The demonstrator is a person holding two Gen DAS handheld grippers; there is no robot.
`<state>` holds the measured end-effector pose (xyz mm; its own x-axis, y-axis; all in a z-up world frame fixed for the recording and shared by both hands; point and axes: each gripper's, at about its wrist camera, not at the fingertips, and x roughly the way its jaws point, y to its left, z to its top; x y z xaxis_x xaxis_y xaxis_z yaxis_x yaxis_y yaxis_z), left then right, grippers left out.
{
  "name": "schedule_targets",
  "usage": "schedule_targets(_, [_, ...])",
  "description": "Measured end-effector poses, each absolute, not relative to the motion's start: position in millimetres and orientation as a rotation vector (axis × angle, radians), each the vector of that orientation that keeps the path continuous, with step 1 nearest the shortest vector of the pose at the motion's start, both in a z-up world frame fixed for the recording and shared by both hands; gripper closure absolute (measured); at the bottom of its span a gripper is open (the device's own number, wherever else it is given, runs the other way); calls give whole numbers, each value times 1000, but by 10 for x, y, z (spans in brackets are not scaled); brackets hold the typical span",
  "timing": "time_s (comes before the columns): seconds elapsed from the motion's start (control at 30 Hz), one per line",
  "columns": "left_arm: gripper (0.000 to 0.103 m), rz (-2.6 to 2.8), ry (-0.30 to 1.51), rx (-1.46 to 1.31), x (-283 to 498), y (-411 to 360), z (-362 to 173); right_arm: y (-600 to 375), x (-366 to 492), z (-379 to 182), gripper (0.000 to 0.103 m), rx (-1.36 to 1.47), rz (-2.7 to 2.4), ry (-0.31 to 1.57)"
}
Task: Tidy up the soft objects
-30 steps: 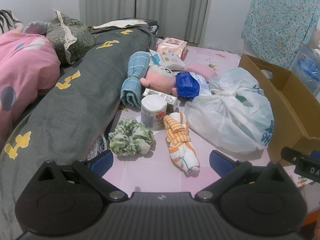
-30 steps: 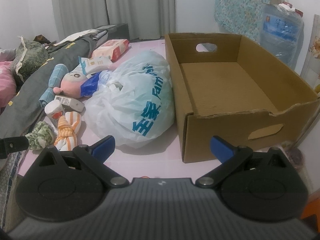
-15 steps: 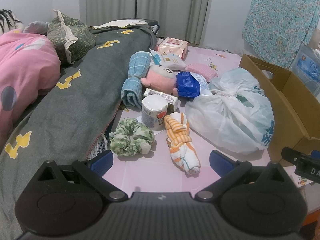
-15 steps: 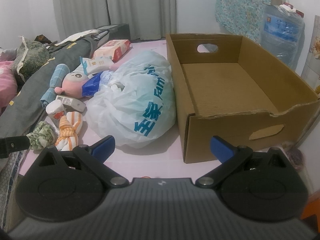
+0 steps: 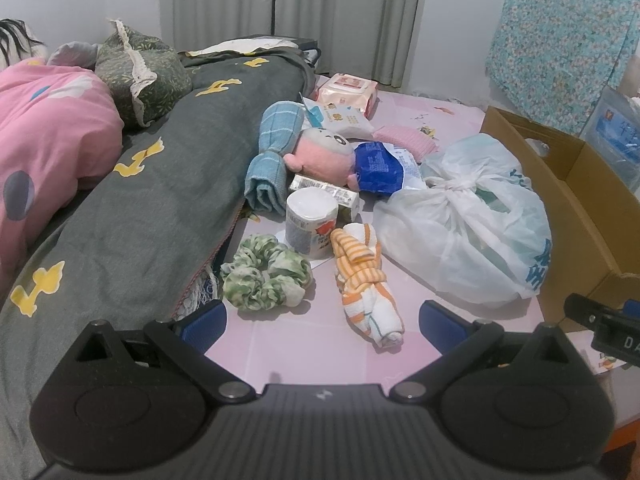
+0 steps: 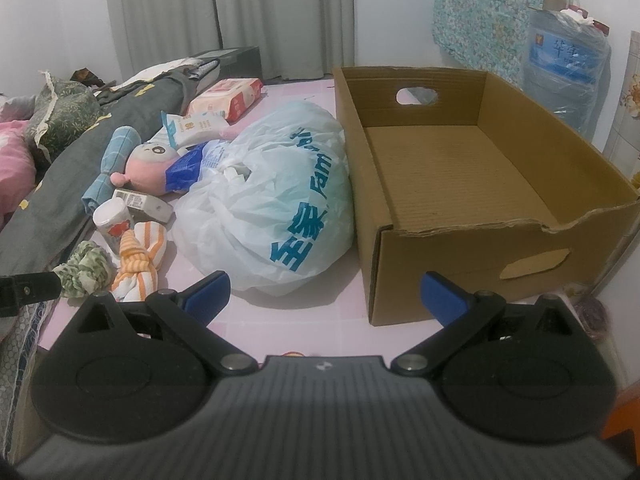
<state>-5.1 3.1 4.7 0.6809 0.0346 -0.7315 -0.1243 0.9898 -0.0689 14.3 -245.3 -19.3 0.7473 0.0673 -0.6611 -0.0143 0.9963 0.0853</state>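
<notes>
On the pink bed sheet lie a green scrunchie point(image 5: 266, 272), an orange-striped knotted cloth point(image 5: 366, 280), a pink plush doll point(image 5: 322, 156), a rolled blue towel point(image 5: 272, 160) and a tied white plastic bag point(image 5: 464, 220). My left gripper point(image 5: 322, 326) hovers open just in front of the scrunchie and striped cloth, holding nothing. In the right wrist view the open cardboard box point(image 6: 472, 196) stands to the right of the white bag point(image 6: 272, 200). My right gripper point(image 6: 324, 298) is open and empty, near the box's front left corner.
A grey blanket point(image 5: 132, 208), a pink quilt point(image 5: 44, 140) and a green pillow point(image 5: 140, 72) fill the left. A white tub point(image 5: 310, 222), a small carton point(image 5: 328, 194), a blue packet point(image 5: 378, 168) and wipes packs point(image 5: 346, 92) lie among the soft things. A water jug point(image 6: 568, 68) stands behind the box.
Both views have shifted only slightly; the right gripper has drifted a little. Nothing was taken hold of or moved on the bed.
</notes>
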Motion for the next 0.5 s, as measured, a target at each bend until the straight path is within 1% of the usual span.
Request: schedule_targets(0.5, [0,98,818,-121,-61,78,-18,-2421,116,-203,1,63,49,725])
